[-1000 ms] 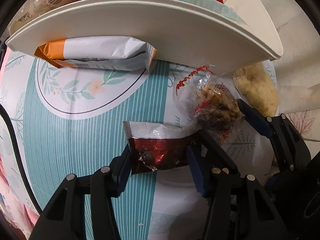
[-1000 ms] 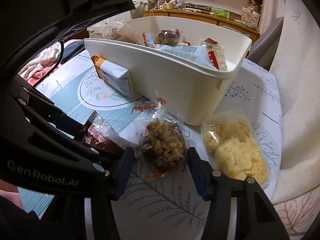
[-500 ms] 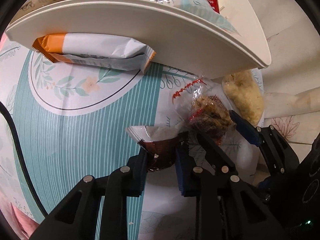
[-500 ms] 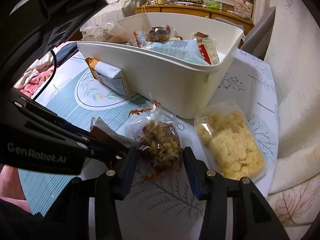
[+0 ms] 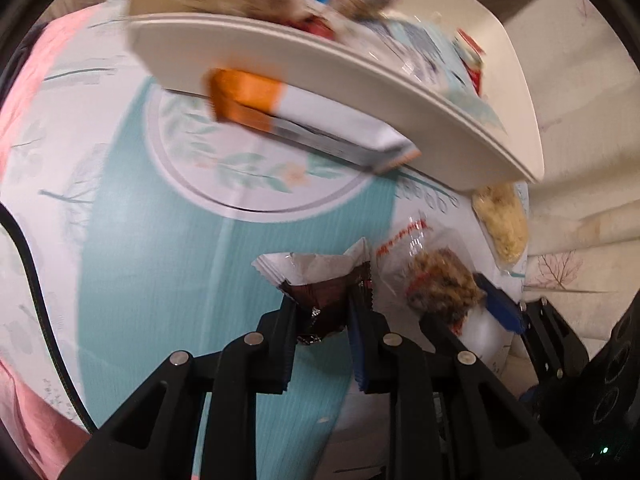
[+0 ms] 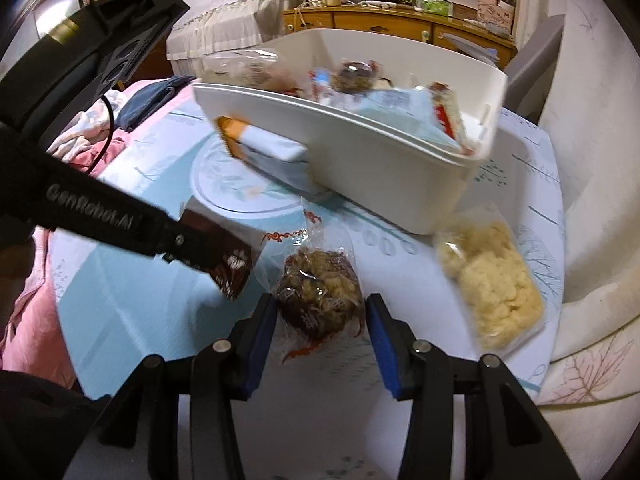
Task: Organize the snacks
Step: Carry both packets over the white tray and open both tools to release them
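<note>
Left wrist view, left to right. A pink cloth (image 5: 24, 92) lies at the far left edge of the bench (image 5: 152, 280), which is covered with a teal-and-white floral cloth. A white tub (image 5: 360, 92) stands at the top, filled with blurred snack packets; an orange-and-white wrapped packet (image 5: 304, 120) leans against its near wall. Lower centre, the left gripper (image 5: 322, 312) is clamped on a dark red wrapped snack (image 5: 320, 300), whose white torn-looking end sticks out beyond the pads. To the right, a clear bag of brown clustered snack (image 5: 440, 284) sits between the blue pads of the right gripper (image 5: 460, 304). Beyond it, a clear bag of pale yellow crumbly snack (image 5: 502, 220) lies on the bench just beside the tub's corner.

Right wrist view, left to right. The black body of the left gripper (image 6: 224, 268) crosses from the left edge, with the dark red snack (image 6: 230, 268) at its tip, clear of the bench. Centre, the right gripper (image 6: 322, 324) is closed on the brown clustered snack bag (image 6: 320, 296), both pads pressing its sides. Behind stands the tub (image 6: 380, 168) with the orange-and-white packet (image 6: 260, 144) against its near wall. At right, the pale yellow snack bag (image 6: 492, 280) lies flat on the bench (image 6: 120, 280), apart from both grippers.
</note>
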`<state>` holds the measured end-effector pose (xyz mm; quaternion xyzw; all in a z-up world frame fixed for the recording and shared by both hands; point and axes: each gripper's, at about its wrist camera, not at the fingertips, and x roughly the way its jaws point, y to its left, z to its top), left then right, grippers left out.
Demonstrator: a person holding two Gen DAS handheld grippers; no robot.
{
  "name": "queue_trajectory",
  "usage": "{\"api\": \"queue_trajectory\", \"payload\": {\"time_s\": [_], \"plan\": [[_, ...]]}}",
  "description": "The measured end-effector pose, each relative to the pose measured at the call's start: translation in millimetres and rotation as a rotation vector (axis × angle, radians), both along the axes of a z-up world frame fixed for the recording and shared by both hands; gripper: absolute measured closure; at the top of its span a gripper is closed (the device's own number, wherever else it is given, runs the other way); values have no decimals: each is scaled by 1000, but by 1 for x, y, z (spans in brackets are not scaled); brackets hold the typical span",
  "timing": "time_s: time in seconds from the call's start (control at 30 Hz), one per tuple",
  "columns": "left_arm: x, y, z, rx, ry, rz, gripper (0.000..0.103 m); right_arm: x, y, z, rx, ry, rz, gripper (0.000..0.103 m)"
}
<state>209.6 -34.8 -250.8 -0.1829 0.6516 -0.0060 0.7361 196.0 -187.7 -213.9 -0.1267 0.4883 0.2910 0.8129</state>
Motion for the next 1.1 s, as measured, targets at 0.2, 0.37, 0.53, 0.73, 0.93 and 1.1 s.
{"api": "queue_trajectory", "payload": {"time_s": [0.2, 0.37, 0.53, 0.73, 0.93, 1.1], "plan": [[0, 42, 32, 34, -37, 28, 82, -7, 30, 17, 22, -5, -2, 57], [3, 83, 70, 37, -72, 28, 82, -6, 53, 37, 64, -34, -15, 57], [17, 102, 105, 20, -129, -10, 82, 1, 78, 61, 94, -71, -21, 57], [44, 110, 141, 14, -215, -100, 82, 12, 96, 93, 128, -137, -37, 57], [79, 108, 161, 2, -273, -185, 82, 30, 105, 115, 140, -200, -92, 57], [108, 102, 165, -28, -308, -254, 82, 47, 104, 123, 134, -230, -176, 57]]}}
